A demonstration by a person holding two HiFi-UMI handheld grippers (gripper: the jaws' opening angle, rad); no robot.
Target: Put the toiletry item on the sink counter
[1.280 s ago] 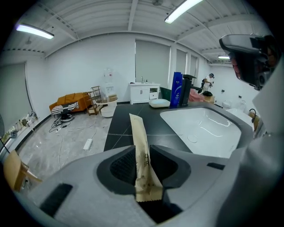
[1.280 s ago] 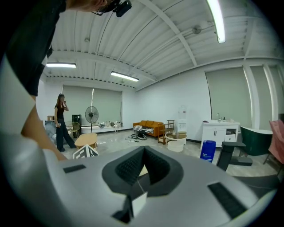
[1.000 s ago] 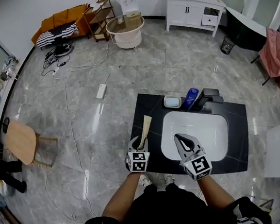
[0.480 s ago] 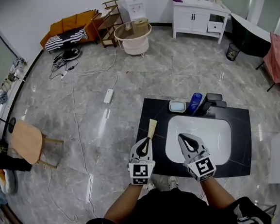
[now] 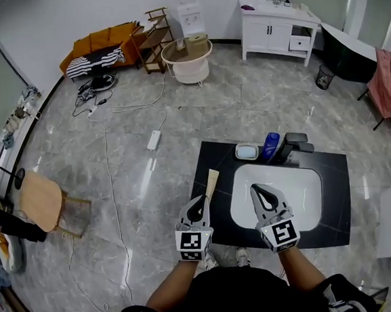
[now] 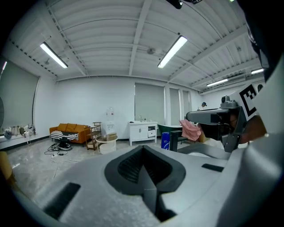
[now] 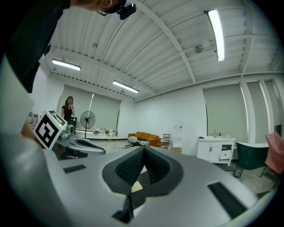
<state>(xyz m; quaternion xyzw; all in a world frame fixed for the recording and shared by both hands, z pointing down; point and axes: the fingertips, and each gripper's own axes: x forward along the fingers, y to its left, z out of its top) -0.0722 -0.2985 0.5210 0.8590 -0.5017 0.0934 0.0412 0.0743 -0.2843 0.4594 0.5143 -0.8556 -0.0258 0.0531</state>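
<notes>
The toiletry item, a slim beige stick (image 5: 212, 182), lies flat on the black sink counter (image 5: 331, 194), left of the white basin (image 5: 275, 189). My left gripper (image 5: 198, 202) hovers just short of the item's near end, apart from it, with its jaws shut and nothing between them. The left gripper view shows the same closed tips (image 6: 143, 148) pointing out across the room. My right gripper (image 5: 262, 192) hangs over the basin's near part. Its jaws are shut too (image 7: 144, 148) and hold nothing.
A soap dish (image 5: 246, 152), a blue bottle (image 5: 271, 145) and a black faucet (image 5: 291, 142) line the counter's far edge. On the floor to the left are a power strip (image 5: 154, 140) with cables and a wooden chair (image 5: 39, 199). A white cabinet (image 5: 278, 26) stands far back.
The left gripper was down at the beige stick's near end. It has let go, lifted back toward me and shut. The stick stays on the counter. The right gripper rose slightly.
</notes>
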